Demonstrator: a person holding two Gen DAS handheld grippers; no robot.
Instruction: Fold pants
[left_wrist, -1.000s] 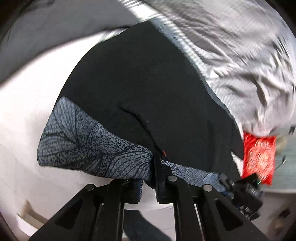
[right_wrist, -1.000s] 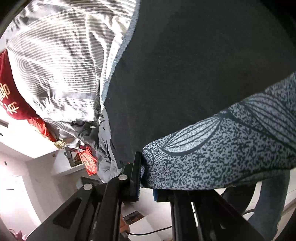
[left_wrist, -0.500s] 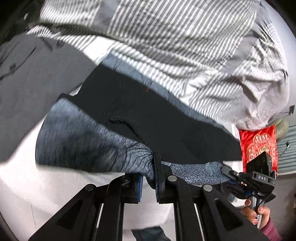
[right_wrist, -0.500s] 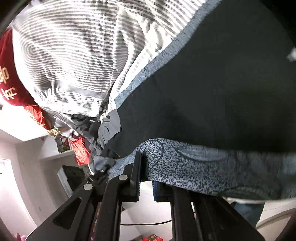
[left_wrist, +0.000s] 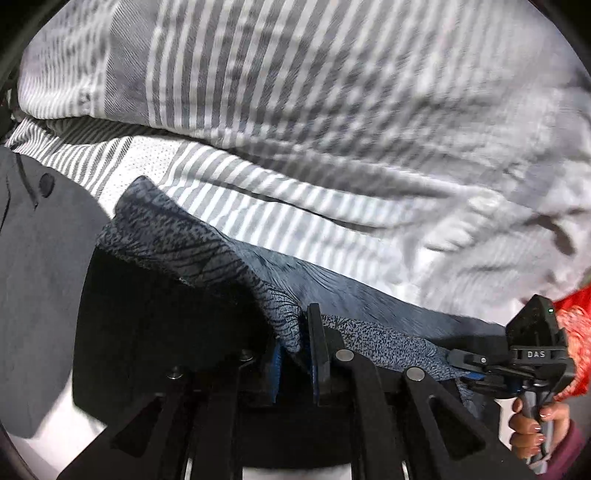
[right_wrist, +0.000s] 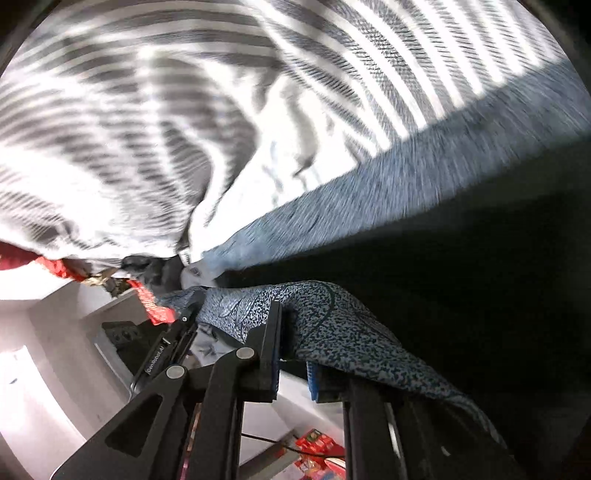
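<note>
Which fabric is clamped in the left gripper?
The blue leaf-print pants band, not the striped bedding or the plain grey garment.

Grey-and-white striped bedding (left_wrist: 332, 122) fills the upper part of both wrist views, rumpled, motion-blurred. In the left wrist view, a plain grey fabric (left_wrist: 40, 280) with a dark button lies at left; white surface (left_wrist: 85, 424) shows at bottom left. Red patterned cloth (left_wrist: 576, 332) at the right edge. In the right wrist view, red items (right_wrist: 59, 267) sit at the bedding's edge at left. Pale wall (right_wrist: 33, 369) at lower left, brightly lit, washed out. Grey shelf or ledge (right_wrist: 107, 310) with dark box-like object (right_wrist: 122, 332) just below. Red packets (right_wrist: 314, 443) at bottom, blurred, contents unclear.
</note>
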